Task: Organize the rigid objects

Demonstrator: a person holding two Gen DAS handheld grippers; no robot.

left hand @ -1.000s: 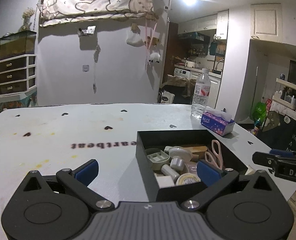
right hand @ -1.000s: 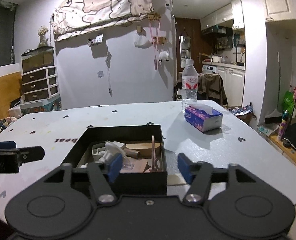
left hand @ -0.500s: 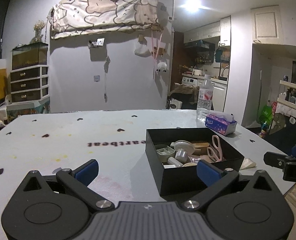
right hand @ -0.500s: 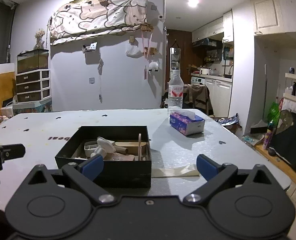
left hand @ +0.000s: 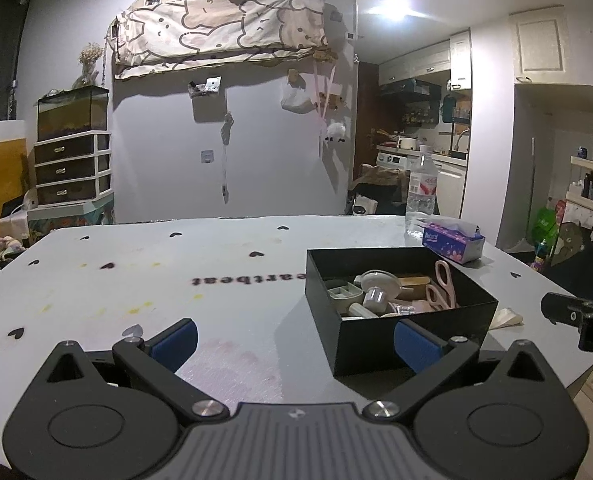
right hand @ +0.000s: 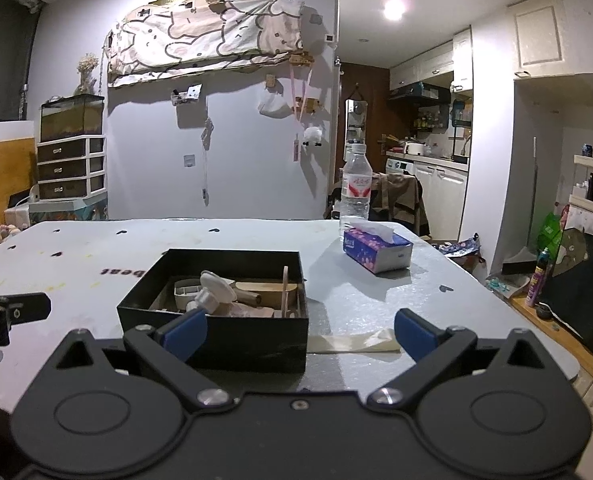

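A black open box sits on the white table; it also shows in the right wrist view. It holds pink scissors, a white suction-cup piece, a grey-green tray piece and a wooden block. My left gripper is open and empty, held back from the box's near left. My right gripper is open and empty, behind the box's near wall.
A tissue pack and a water bottle stand at the table's far right. A strip of beige tape lies by the box's right side. The table's right edge drops to a cluttered floor.
Both grippers have pulled back from the box, which now looks smaller and farther. The right gripper's jaws have opened wider. Nothing in the box has moved.
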